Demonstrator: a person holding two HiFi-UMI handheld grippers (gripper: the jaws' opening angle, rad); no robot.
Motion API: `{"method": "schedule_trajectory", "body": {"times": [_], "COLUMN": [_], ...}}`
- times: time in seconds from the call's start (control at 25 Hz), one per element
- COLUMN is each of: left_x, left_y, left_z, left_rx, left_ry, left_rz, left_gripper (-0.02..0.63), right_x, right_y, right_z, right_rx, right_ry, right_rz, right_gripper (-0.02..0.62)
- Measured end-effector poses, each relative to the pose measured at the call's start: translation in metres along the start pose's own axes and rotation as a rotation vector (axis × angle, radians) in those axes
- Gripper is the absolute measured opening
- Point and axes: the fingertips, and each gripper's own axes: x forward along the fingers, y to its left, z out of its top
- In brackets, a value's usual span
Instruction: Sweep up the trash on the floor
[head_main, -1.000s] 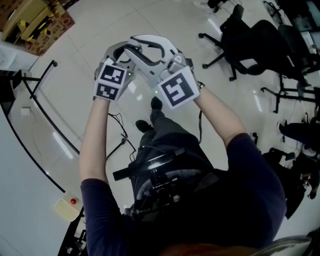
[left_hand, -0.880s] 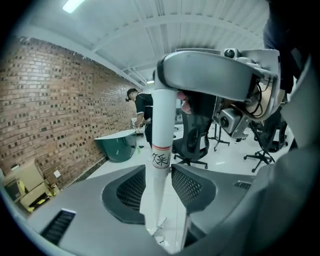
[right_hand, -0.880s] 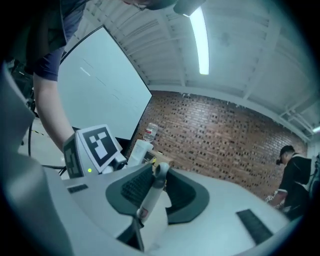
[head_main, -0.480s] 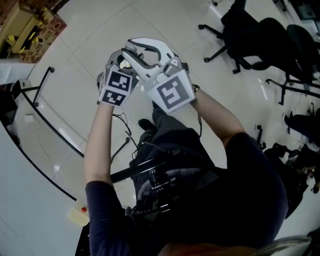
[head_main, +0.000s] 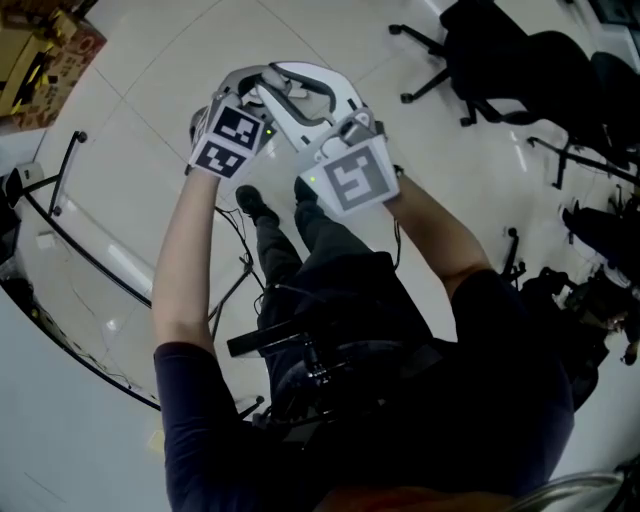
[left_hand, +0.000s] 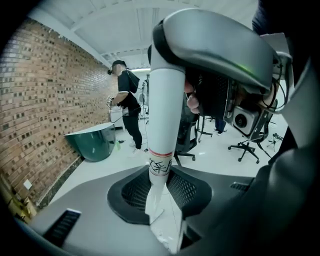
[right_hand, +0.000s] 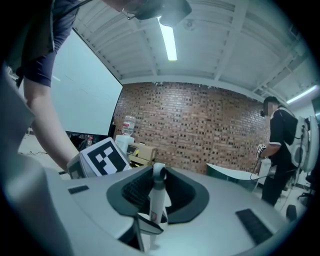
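Note:
My two grippers are held close together in front of the person's chest, above the pale tiled floor (head_main: 150, 60). The left gripper (head_main: 255, 95) has a white handle (left_hand: 164, 115) with a red band and black lettering standing between its jaws (left_hand: 160, 200). Those jaws have just been closing and look pressed on it. The same handle's top end (right_hand: 157, 192) sits between the jaws of the right gripper (right_hand: 155, 210) (head_main: 320, 115). Its jaws have also just closed further on the handle. The handle's lower end is hidden. No trash shows on the floor.
Black office chairs (head_main: 520, 60) stand at the upper right and cardboard boxes (head_main: 40, 50) at the upper left. A black rail stand (head_main: 70, 190) and cables run along the left. Another person (left_hand: 127, 105) stands by a green curved tub (left_hand: 95, 142) along the brick wall (right_hand: 200, 125).
Both grippers have moved forward and down together, still side by side. The person has stepped forward, and the floor and boxes have slid toward the upper left of the head view.

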Motion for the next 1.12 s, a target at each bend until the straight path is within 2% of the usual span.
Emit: {"method": "schedule_trajectory", "body": {"times": [0.2, 0.36, 0.76, 1.12], "left_x": [0.041, 0.053, 0.044, 0.016], "left_y": [0.019, 0.026, 0.03, 0.025], "left_z": [-0.02, -0.028, -0.051, -0.072], "left_rx": [0.072, 0.054, 0.029, 0.016], "left_ry": [0.039, 0.009, 0.016, 0.048], "left_rz": [-0.078, -0.111, -0.121, -0.156], "left_gripper": [0.095, 0.097, 0.097, 0.097], "right_x": [0.02, 0.03, 0.045, 0.053], "right_y": [-0.018, -0.021, 0.007, 0.04], "right_z": [-0.04, -0.055, -0.066, -0.06], "right_rx": [0.008, 0.032, 0.127, 0.162], "right_ry": [0.06, 0.067, 0.102, 0.114], "right_rz": [-0.064, -0.101, -0.019, -0.025], "right_gripper": [0.095, 0.094, 0.097, 0.1]}}
